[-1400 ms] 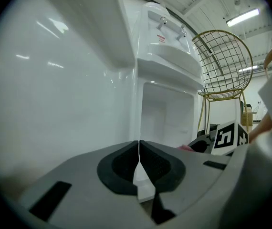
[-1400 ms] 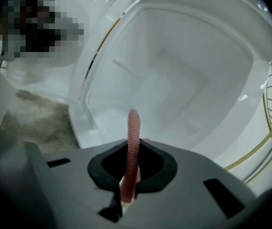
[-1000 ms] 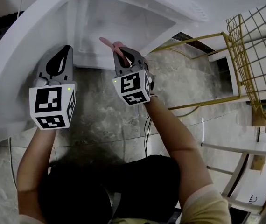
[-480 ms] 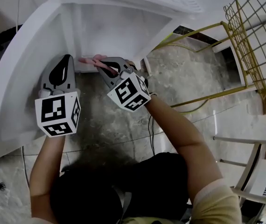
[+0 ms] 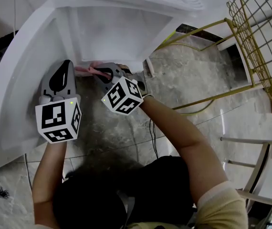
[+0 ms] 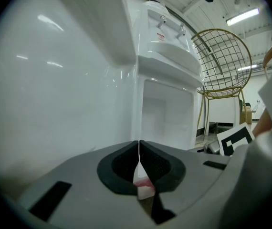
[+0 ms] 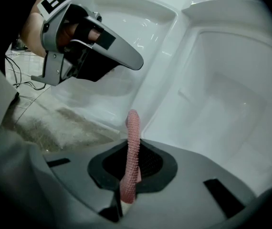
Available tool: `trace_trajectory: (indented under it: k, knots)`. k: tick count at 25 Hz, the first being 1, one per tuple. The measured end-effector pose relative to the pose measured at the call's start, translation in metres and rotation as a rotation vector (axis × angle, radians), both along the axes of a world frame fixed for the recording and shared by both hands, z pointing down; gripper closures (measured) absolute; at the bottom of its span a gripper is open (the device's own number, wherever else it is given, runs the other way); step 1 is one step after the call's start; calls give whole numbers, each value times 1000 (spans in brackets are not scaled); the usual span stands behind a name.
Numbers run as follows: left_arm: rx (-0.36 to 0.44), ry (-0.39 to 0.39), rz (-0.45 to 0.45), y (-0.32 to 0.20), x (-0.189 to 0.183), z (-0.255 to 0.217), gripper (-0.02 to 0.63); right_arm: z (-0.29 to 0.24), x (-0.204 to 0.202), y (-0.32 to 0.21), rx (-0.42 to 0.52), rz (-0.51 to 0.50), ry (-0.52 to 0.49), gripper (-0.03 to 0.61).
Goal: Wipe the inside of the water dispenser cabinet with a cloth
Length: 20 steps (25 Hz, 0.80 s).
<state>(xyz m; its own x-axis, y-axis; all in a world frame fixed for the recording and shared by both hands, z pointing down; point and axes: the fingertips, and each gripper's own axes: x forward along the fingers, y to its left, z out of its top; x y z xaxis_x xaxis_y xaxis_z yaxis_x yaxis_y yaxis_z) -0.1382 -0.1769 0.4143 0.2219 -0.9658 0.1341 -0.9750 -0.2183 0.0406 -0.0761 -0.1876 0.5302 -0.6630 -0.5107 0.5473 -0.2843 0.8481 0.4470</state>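
The white water dispenser cabinet (image 5: 121,32) stands open, its door (image 5: 16,80) swung out to the left. My right gripper (image 5: 99,71) is shut on a pink cloth (image 5: 85,69) at the lower left front edge of the opening. In the right gripper view the cloth (image 7: 133,142) sticks up from the right gripper (image 7: 130,175) in front of the white cabinet interior (image 7: 222,104). My left gripper (image 5: 68,64) is shut and holds nothing, close to the inner side of the door. In the left gripper view the left gripper (image 6: 139,149) points at the cabinet opening (image 6: 167,109).
A yellow wire chair (image 5: 255,42) stands right of the dispenser, also in the left gripper view as the wire chair (image 6: 222,61). A black cable (image 5: 151,132) lies on the stone floor. White frame furniture (image 5: 250,175) is at the lower right. The taps (image 6: 172,25) sit above the opening.
My right gripper has carried the pink cloth left and down, from the middle of the opening to its lower left front edge. The left gripper has barely moved.
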Motion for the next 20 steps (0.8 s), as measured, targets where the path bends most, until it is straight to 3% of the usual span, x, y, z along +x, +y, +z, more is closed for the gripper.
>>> trace_trajectory:
  k: [7,20]
  knots:
    - [-16,-10,20,1,6,4,598,24,14,-15,11,99,128,552]
    - [-20,-10,43,2,11,2,597,31,87,-42,-11,344,157,552]
